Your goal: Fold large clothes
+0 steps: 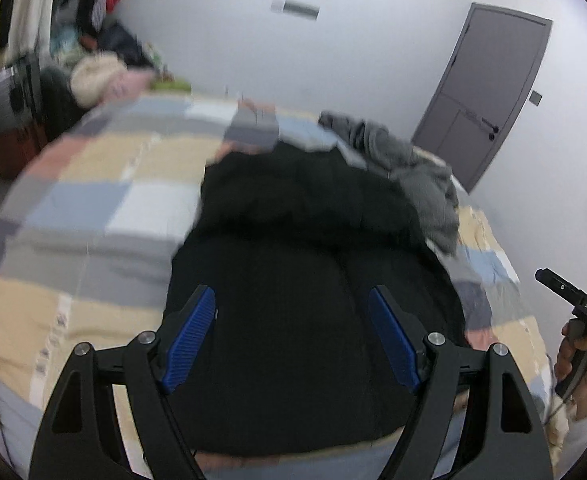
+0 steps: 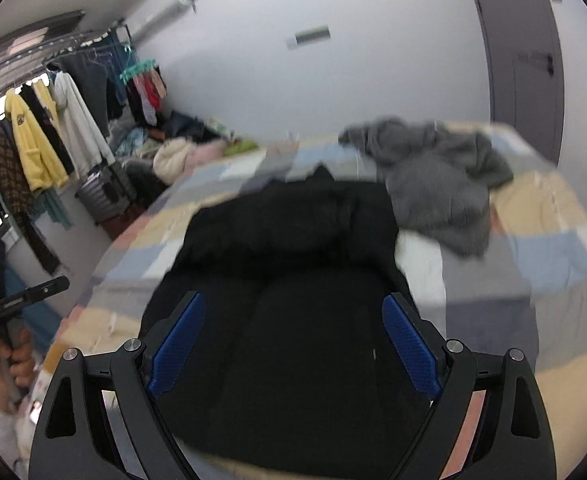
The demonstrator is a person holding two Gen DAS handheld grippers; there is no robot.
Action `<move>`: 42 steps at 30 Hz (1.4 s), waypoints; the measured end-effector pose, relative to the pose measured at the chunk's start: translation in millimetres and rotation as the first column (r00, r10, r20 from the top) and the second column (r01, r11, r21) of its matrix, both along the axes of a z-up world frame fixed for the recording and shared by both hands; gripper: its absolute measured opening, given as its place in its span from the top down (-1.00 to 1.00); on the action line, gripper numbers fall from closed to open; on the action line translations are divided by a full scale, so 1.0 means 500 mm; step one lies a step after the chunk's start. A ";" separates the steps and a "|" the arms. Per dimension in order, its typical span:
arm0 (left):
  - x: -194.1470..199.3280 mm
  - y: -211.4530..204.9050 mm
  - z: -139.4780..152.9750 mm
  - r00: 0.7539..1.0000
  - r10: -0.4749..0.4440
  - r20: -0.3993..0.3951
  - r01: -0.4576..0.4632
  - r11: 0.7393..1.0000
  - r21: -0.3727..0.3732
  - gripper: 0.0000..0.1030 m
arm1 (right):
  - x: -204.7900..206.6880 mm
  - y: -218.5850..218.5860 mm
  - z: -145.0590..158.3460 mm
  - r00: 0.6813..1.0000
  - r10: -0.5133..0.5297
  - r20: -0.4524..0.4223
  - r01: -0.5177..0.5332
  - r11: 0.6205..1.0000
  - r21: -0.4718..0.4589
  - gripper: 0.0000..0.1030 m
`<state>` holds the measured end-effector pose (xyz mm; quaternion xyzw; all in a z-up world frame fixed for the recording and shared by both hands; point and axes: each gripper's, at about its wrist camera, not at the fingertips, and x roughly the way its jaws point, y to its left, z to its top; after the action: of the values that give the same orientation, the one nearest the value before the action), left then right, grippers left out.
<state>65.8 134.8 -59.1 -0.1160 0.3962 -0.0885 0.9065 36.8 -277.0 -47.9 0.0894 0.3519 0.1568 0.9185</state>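
A large black garment [image 1: 305,264] lies spread on the bed with a patchwork cover [image 1: 93,184]; it also shows in the right wrist view [image 2: 293,264]. A crumpled grey garment [image 1: 413,176] lies at its far right side, also seen in the right wrist view [image 2: 437,184]. My left gripper [image 1: 293,304] is open and empty above the black garment's near part. My right gripper [image 2: 293,312] is open and empty above the same garment. Both views are blurred by motion.
A grey door [image 1: 489,88] stands in the far wall. A clothes rack [image 2: 41,132] with hanging clothes stands at the left, with a heap of clothes [image 2: 181,148] and a suitcase [image 2: 101,192] beside the bed. The other hand-held gripper shows at each frame's edge [image 1: 585,308] [image 2: 9,312].
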 end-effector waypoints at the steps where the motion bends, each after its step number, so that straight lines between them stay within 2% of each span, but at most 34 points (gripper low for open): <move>1: -0.003 0.012 -0.014 1.000 0.000 -0.020 0.000 1.000 -0.004 -0.54 | -0.001 -0.014 -0.014 1.000 0.009 -0.030 -0.009 1.000 0.005 -0.74; 7: 0.013 0.118 -0.131 0.980 0.022 -0.197 -0.045 0.993 -0.110 -0.54 | 0.004 -0.079 -0.107 0.981 0.058 -0.186 -0.044 0.996 0.078 -0.74; 11: 0.022 0.166 -0.224 0.947 0.016 -0.322 -0.076 0.982 -0.174 -0.54 | 0.023 -0.114 -0.187 0.948 0.100 -0.302 -0.066 0.991 0.119 -0.74; 15: 0.034 0.189 -0.309 0.894 -0.018 -0.448 -0.104 0.964 -0.245 -0.54 | 0.049 -0.148 -0.254 0.912 0.131 -0.389 -0.069 0.983 0.168 -0.74; 17: 0.040 0.192 -0.322 0.882 -0.024 -0.471 -0.120 0.954 -0.273 -0.54 | 0.061 -0.161 -0.287 0.892 0.140 -0.430 -0.063 0.980 0.190 -0.74; 20: 0.057 0.192 -0.343 0.859 -0.024 -0.511 -0.122 0.961 -0.249 -0.54 | 0.078 -0.175 -0.328 0.865 0.149 -0.479 -0.054 0.977 0.208 -0.74; 24: 0.084 0.187 -0.393 0.808 -0.035 -0.588 -0.125 0.965 -0.230 -0.54 | 0.095 -0.190 -0.363 0.845 0.160 -0.510 -0.043 0.972 0.232 -0.74; 27: 0.100 0.188 -0.431 0.770 -0.057 -0.636 -0.140 0.957 -0.255 -0.54 | 0.110 -0.200 -0.390 0.823 0.167 -0.543 -0.041 0.971 0.237 -0.74; 33: 0.118 0.189 -0.486 0.725 -0.089 -0.683 -0.173 0.936 -0.306 -0.57 | 0.126 -0.231 -0.437 0.790 0.158 -0.592 0.000 0.966 0.258 -0.74; 35: 0.121 0.187 -0.498 0.716 -0.097 -0.692 -0.177 0.933 -0.314 -0.61 | 0.130 -0.237 -0.451 0.777 0.181 -0.603 0.014 0.953 0.303 -0.75; 38: 0.125 0.180 -0.509 0.710 -0.112 -0.695 -0.174 0.929 -0.327 -0.66 | 0.133 -0.239 -0.454 0.767 0.233 -0.597 0.048 0.908 0.416 -0.78; 40: 0.125 0.169 -0.503 0.722 -0.145 -0.677 -0.142 0.926 -0.350 -0.66 | 0.131 -0.228 -0.434 0.775 0.278 -0.567 0.007 0.894 0.447 -0.77; 42: 0.122 0.149 -0.486 0.742 -0.216 -0.635 -0.081 0.911 -0.404 -0.66 | 0.125 -0.216 -0.406 0.781 0.322 -0.536 -0.042 0.882 0.469 -0.78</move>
<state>127.0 209.5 -302.1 -0.3107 0.6703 -0.1548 0.6559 99.5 -385.1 -250.6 0.2999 0.5872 0.2845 0.6959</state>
